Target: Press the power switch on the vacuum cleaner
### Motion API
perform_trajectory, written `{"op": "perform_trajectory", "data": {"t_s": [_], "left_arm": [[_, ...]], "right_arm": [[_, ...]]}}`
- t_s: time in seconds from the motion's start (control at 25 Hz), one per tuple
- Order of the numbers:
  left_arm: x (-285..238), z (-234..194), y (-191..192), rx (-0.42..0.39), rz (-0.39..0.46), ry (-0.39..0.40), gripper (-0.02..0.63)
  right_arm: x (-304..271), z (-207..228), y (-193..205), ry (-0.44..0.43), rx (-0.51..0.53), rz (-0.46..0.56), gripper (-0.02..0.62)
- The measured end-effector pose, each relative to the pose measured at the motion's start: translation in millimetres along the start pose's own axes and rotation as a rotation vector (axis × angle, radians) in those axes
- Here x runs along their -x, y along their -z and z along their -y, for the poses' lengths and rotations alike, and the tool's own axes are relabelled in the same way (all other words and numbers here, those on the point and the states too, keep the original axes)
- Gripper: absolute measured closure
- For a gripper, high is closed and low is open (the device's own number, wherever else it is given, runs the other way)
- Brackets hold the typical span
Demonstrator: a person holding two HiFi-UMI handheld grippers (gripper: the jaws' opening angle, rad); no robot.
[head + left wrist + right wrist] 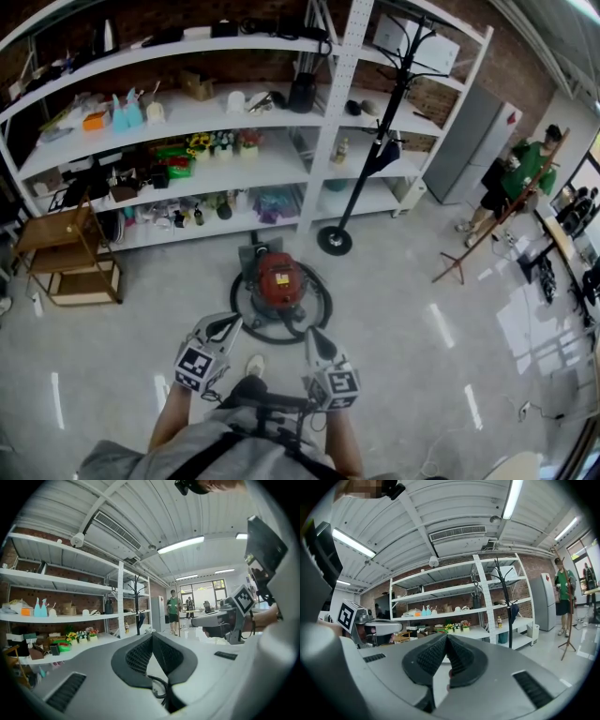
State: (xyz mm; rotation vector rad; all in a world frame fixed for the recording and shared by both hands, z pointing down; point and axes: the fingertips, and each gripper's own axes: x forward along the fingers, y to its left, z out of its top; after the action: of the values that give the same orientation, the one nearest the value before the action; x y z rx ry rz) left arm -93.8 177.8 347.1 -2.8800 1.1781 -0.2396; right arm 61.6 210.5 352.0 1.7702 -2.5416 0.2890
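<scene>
The vacuum cleaner (279, 279) is a red canister with a black top, standing on the pale floor in front of the shelves. Its black hose (319, 314) curls round it. In the head view my left gripper (229, 324) and right gripper (315, 337) are held side by side just short of the canister, near its hose, and touch nothing. Both point forward and slightly up. In the left gripper view the left gripper (151, 635) is shut with nothing in it, and a loop of hose (159, 688) shows below. The right gripper (446, 637) is likewise shut and empty.
A long white shelving unit (234, 164) full of small goods runs behind the vacuum. A black coat stand on a round base (335, 241) is just right of it. A wooden rack (67, 255) stands at the left. A person in green (518, 173) stands far right beside a wooden stand (483, 234).
</scene>
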Motion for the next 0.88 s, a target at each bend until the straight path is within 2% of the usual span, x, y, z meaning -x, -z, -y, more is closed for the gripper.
{"op": "perform_trajectory", "data": {"t_s": [0.88], "left_arm": [[1.1,0.1,5.8,0.005,-0.01,-0.002,0.598]], "right_arm": [[1.1,3.1,9.2,0.004,-0.01,-0.018,0.584]]}}
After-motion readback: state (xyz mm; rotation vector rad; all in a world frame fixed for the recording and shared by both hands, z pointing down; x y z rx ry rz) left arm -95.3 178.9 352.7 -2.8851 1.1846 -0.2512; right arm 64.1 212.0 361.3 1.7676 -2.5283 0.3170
